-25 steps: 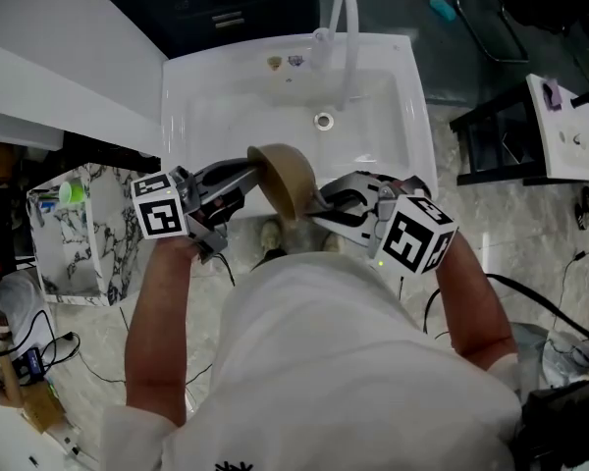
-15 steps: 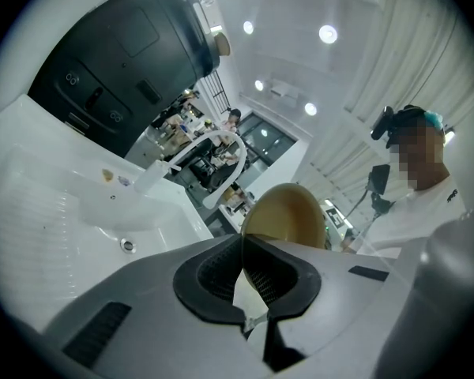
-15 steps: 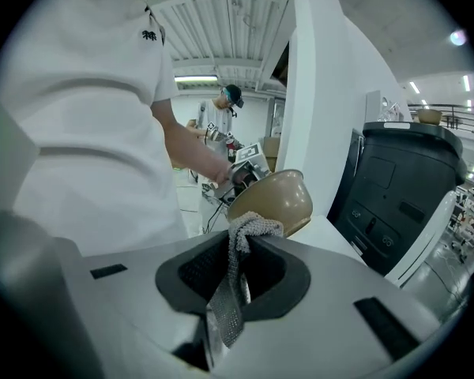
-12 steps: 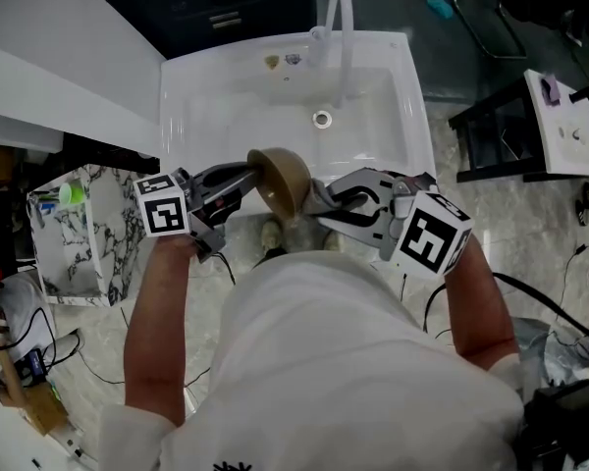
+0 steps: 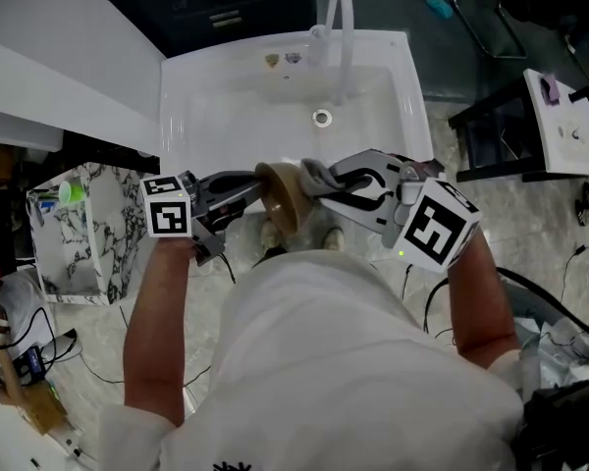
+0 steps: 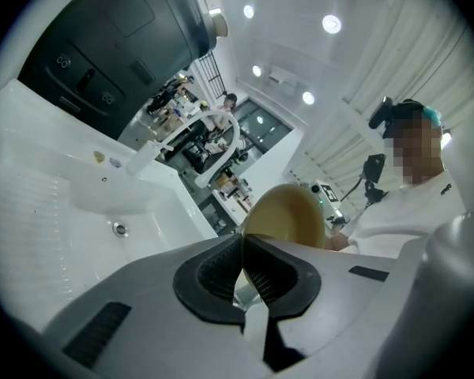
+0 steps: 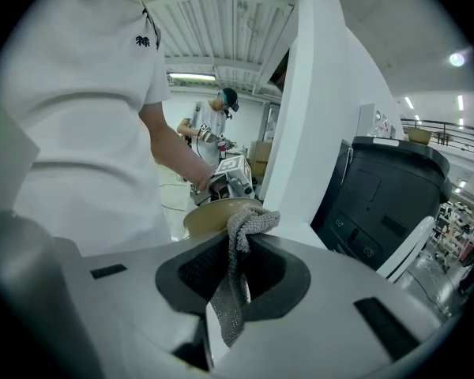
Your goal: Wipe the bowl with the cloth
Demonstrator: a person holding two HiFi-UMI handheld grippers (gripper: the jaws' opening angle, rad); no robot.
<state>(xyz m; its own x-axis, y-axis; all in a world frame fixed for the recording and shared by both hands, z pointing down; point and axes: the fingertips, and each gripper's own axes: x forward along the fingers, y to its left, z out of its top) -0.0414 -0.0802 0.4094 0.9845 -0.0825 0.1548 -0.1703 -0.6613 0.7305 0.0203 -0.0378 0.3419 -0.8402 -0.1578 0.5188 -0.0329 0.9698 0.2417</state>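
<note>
Black-and-white marker squares cover the cube on the left hand-held gripper (image 5: 256, 186), which reaches in from the left, nearly level. Its jaws are pinched tight on the rim of the tan bowl (image 5: 281, 196). The bowl hangs in the air, tipped up on edge, just above the near rim of the white sink (image 5: 216, 116) and close to the person's chest. Against the bowl's upper right edge sits the bunched end of a grey knitted cloth (image 7: 251, 221). The rest of the cloth trails back between the jaws of the right hand-held gripper (image 5: 321, 182), which are clamped on it. That gripper slants downward from the right, so the two grippers meet at the bowl. Behind them the curved white faucet (image 5: 342, 27) rises over the basin.
</note>
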